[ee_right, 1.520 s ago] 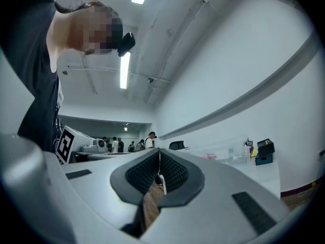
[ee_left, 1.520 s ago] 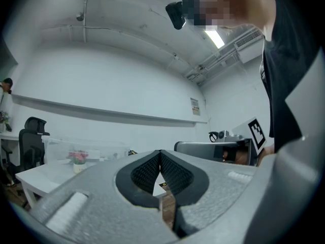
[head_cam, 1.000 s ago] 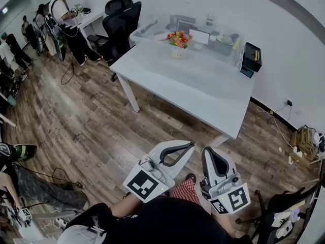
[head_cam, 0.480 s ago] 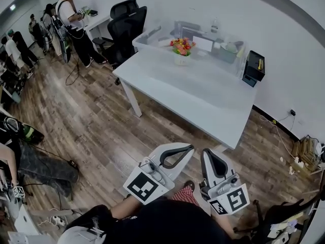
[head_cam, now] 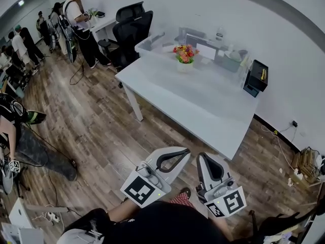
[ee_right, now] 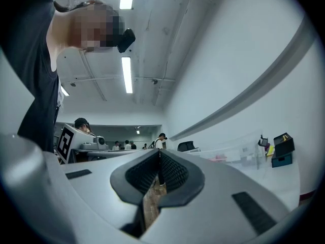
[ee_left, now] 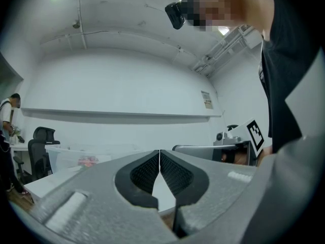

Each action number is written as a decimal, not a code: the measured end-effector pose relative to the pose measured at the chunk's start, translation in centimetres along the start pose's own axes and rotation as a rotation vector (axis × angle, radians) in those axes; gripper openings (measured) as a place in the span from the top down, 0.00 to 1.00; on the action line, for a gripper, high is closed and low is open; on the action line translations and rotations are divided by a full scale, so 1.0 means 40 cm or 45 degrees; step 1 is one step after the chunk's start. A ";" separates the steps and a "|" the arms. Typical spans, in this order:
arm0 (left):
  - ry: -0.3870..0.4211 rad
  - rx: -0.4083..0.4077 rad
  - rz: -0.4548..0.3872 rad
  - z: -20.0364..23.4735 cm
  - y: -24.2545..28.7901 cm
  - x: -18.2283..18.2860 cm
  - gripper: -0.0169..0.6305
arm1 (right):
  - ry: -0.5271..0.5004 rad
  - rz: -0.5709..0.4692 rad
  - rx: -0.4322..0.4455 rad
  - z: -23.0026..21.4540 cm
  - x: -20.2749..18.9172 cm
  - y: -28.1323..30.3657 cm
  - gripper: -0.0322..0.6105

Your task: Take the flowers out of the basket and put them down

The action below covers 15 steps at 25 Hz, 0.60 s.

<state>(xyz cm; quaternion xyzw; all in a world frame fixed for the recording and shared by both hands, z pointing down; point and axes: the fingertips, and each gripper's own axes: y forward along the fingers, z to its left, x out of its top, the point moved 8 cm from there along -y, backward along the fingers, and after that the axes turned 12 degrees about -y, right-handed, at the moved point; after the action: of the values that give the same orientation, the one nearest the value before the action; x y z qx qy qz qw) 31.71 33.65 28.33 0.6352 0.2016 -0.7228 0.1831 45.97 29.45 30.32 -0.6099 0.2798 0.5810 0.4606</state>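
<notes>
Head view looks down on both tongs, held side by side at the near edge above the wooden floor (head_cam: 96, 121). The left tongs (head_cam: 186, 151) and the right tongs (head_cam: 201, 157) both point away toward the far table. Left gripper view shows the left tongs (ee_left: 160, 155) pressed together tip to tip with nothing between them. Right gripper view shows the right tongs (ee_right: 159, 155) closed and empty in the same way, with only floor boards visible through the gap lower down.

Both pairs are well apart from the white table (head_cam: 203, 108), which stands beyond a stretch of floor. The flowers (head_cam: 185, 52), a red, orange and yellow bunch, stand upright in their pale basket (head_cam: 184, 66) near the table's far edge, toward its left. In the left gripper view the flowers (ee_left: 87, 161) appear only as a small pink blur.

Just beyond them sits a clear container (head_cam: 152, 40). A black box (head_cam: 256, 76) stands at the table's far right corner. A black chair (head_cam: 133, 25) stands off the table's far left, and a person (head_cam: 81, 22) stands farther left.
</notes>
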 end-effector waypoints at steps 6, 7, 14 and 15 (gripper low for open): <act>0.038 0.001 0.001 -0.011 0.036 0.006 0.96 | 0.008 -0.018 0.005 -0.038 0.000 -0.009 0.93; 0.034 0.007 -0.001 -0.013 0.039 0.005 0.96 | 0.011 -0.019 0.009 -0.042 -0.001 -0.011 0.93; 0.063 0.041 -0.006 -0.020 0.067 0.012 0.96 | 0.014 -0.042 0.046 -0.081 0.002 -0.009 0.93; 0.069 0.044 -0.009 -0.020 0.072 0.013 0.96 | 0.016 -0.044 0.053 -0.085 0.002 -0.008 0.93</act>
<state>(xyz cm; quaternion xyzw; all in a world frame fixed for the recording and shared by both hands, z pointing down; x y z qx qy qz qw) 33.83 31.63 27.57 0.6570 0.1960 -0.7093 0.1639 47.82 26.58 29.97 -0.6086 0.2838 0.5633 0.4814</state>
